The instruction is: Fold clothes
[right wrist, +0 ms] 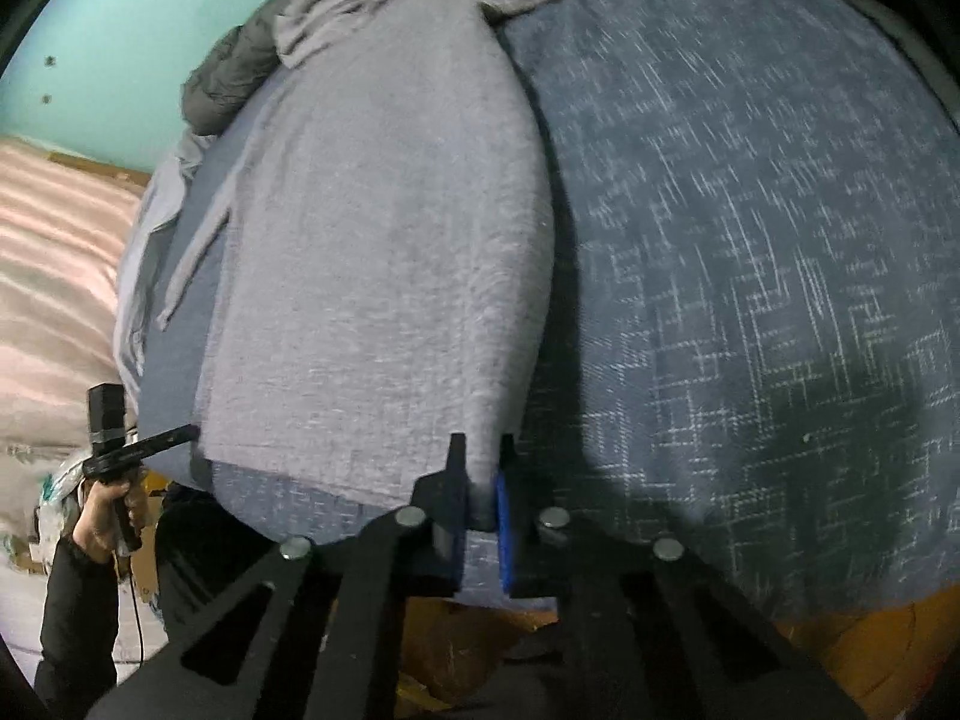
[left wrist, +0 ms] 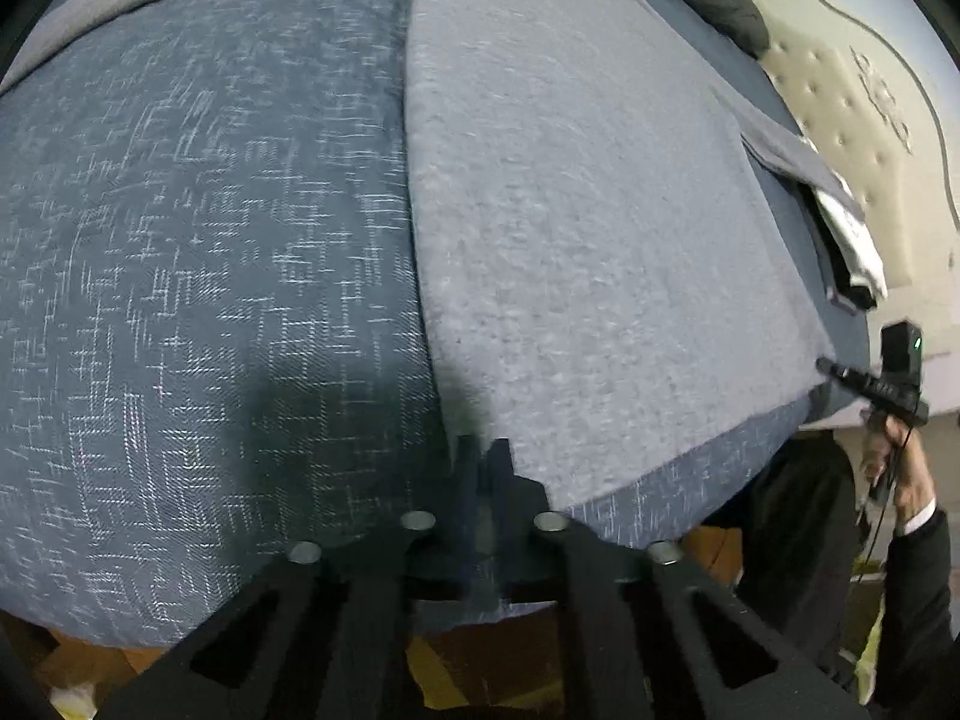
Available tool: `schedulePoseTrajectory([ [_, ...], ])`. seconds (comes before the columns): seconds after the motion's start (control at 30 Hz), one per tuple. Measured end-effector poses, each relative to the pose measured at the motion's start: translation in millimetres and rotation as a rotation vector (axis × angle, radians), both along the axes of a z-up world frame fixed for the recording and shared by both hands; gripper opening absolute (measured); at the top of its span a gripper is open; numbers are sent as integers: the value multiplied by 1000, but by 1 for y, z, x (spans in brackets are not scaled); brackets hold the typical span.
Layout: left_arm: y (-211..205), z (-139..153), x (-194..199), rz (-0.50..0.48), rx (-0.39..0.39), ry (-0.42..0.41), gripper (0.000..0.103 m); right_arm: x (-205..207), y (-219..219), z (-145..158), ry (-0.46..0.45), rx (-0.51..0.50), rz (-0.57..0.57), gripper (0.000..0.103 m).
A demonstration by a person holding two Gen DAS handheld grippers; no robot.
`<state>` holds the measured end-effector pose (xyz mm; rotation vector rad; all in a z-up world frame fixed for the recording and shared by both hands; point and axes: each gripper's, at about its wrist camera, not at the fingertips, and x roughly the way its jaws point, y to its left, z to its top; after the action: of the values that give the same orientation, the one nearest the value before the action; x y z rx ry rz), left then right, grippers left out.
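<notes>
Patterned blue bedspread (left wrist: 180,276) under grey garment (left wrist: 588,228), corners pinched in left claw (left wrist: 485,468) and right claw (right wrist: 480,480), sleeves cropped.

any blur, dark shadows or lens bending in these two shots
Left wrist view: strong fisheye bulge, the grey garment fairly sharp, a dark shadow on the blue bedcover ahead of the left gripper. Right wrist view: same bulge, streaky blur on the bedcover, a shadow right of the right gripper.

Both wrist views sit low and close at the bed's near edge, sharing the grey garment (left wrist: 588,228).
</notes>
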<state>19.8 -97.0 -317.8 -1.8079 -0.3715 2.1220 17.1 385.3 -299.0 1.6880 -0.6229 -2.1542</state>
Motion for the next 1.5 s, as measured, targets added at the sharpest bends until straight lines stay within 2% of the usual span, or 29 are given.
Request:
schedulePoseTrajectory([
  [0.13, -4, 21, 3, -10, -10, 48, 2, 13, 1, 20, 45, 33, 41, 5],
  [0.27, -8, 40, 18, -56, -42, 61, 2, 20, -2, 34, 60, 77, 96, 5],
  [0.43, -22, 36, 26, -55, -50, 45, 2, 25, 2, 18, 8, 119, 126, 5],
  [0.6, -24, 19, 25, -40, -47, 9, 3, 25, -7, 4, -20, 133, 149, 5],
  [0.7, -22, 14, 22, -32, -56, -9, 5, 20, -5, 5, -40, 128, 129, 12],
  [0.77, -19, 18, 21, -37, -80, 2, 8, 17, -2, 13, -31, 150, 115, 26],
  [0.8, -19, 21, 21, -37, -85, 14, 9, 16, 3, 19, -16, 145, 106, 27],
  [0.87, -19, 31, 18, -24, -89, 49, 15, 11, 17, 35, 22, 124, 67, 34],
  [0.93, -16, 33, 14, -10, -91, 77, 16, 3, 39, 54, 71, 113, 4, 39],
  [1.03, -14, 40, 0, 22, -90, 126, 18, -11, 80, 84, 157, 94, -127, 52],
  [1.2, -11, 46, -22, 90, -72, 188, 25, -38, 140, 123, 262, 104, -324, 56],
  [1.27, -12, 50, -34, 119, -64, 214, 26, -49, 165, 131, 275, 104, -395, 63],
  [1.5, -22, 56, -62, 210, -50, 279, 29, -78, 238, 143, 300, 76, -634, 64],
])
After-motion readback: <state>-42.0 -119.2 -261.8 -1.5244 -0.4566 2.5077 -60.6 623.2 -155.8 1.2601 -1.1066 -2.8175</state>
